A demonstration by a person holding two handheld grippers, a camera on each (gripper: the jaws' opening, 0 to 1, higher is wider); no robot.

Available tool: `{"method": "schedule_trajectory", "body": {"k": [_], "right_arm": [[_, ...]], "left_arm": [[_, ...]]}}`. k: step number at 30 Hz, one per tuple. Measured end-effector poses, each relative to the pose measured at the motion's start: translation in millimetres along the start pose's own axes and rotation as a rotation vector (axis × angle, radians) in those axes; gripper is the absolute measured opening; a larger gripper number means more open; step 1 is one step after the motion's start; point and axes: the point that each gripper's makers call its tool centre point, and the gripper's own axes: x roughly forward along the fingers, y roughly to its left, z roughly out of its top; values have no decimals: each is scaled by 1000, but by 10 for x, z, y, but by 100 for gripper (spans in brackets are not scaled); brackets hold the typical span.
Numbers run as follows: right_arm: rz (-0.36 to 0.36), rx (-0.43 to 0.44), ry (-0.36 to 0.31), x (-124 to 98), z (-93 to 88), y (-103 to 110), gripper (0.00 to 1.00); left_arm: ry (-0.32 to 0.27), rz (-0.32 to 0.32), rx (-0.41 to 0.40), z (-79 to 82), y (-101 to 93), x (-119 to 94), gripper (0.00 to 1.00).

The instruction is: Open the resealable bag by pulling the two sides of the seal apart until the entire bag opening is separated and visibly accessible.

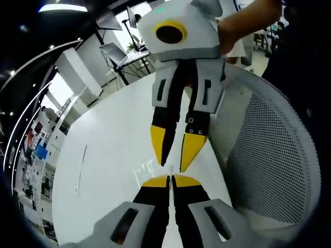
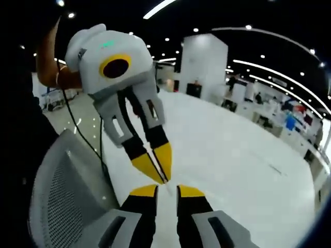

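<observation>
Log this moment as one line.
left gripper shut | right gripper open | tips nearly meeting | clear bag faint beside tips, opening unclear | white table beneath

Resealable bag (image 1: 145, 169): clear film, hard to make out, showing only as a few pale glints against the white table (image 1: 98, 155). It sits over the tabletop, close to the table's near edge. Outline and seal state are not readable.
</observation>
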Motion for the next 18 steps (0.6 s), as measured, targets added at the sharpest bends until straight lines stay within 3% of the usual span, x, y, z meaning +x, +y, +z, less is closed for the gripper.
{"method": "schedule_trajectory", "body": {"k": [8,18], "right_arm": [[32,-37,43,52,-71,47,1],[72,-109,87,92,-137,134,1]], "left_arm": [[-5,-7,5,18,-24,-27,0],[-6,-38,31,22,-146,-50,0]]}}
